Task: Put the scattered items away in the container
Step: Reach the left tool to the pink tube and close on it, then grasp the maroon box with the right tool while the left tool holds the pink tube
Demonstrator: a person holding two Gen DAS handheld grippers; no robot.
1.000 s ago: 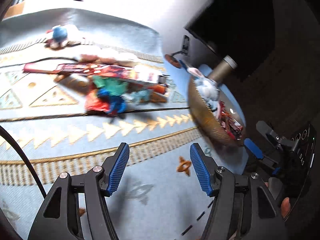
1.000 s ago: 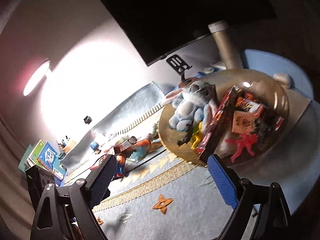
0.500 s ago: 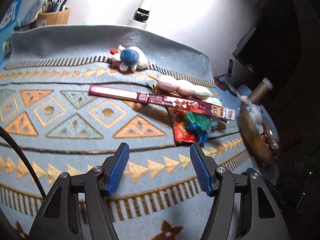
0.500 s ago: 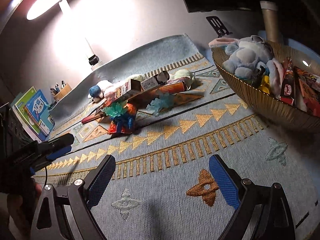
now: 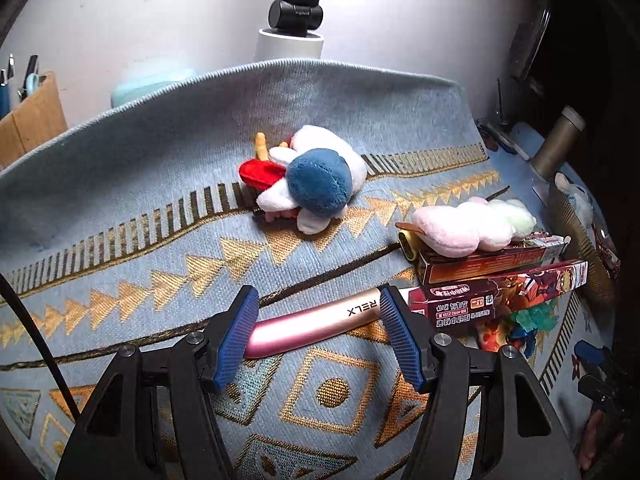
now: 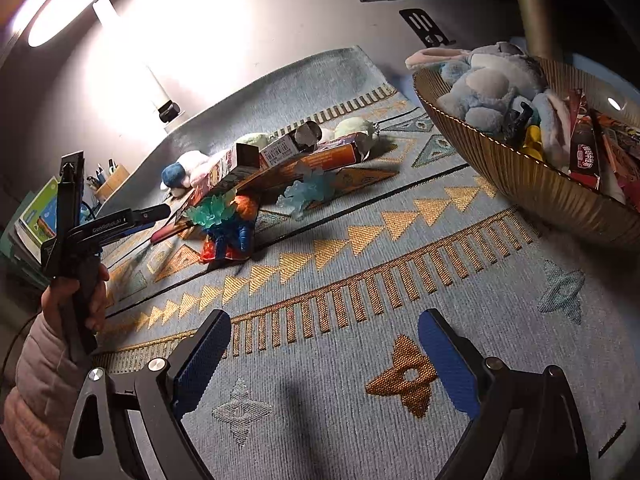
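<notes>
My left gripper (image 5: pixel 316 320) is open, its blue pads on either side of a pink RELX stick (image 5: pixel 316 322) that lies flat on the patterned rug (image 5: pixel 160 216). To its right are stacked red boxes (image 5: pixel 500 280), a pink and green plush (image 5: pixel 472 220) on top, and small plastic figures (image 5: pixel 520 328). A blue and white plush (image 5: pixel 316 184) lies further back. My right gripper (image 6: pixel 324 360) is open and empty over bare rug. The ribbed gold bowl (image 6: pixel 520 168), holding a blue plush (image 6: pixel 488 84) and boxes, stands at right. The left gripper also shows in the right wrist view (image 6: pixel 152 212).
A white lamp post (image 5: pixel 292 12) stands behind the rug against the wall. A cardboard pen holder (image 5: pixel 28 116) is at back left, books (image 6: pixel 36 216) beside it. A metal cylinder (image 5: pixel 558 140) and a dark monitor are at back right.
My left gripper swung left and came down close around the pink stick. My right gripper turned from the bowl toward the rug and settled low over it.
</notes>
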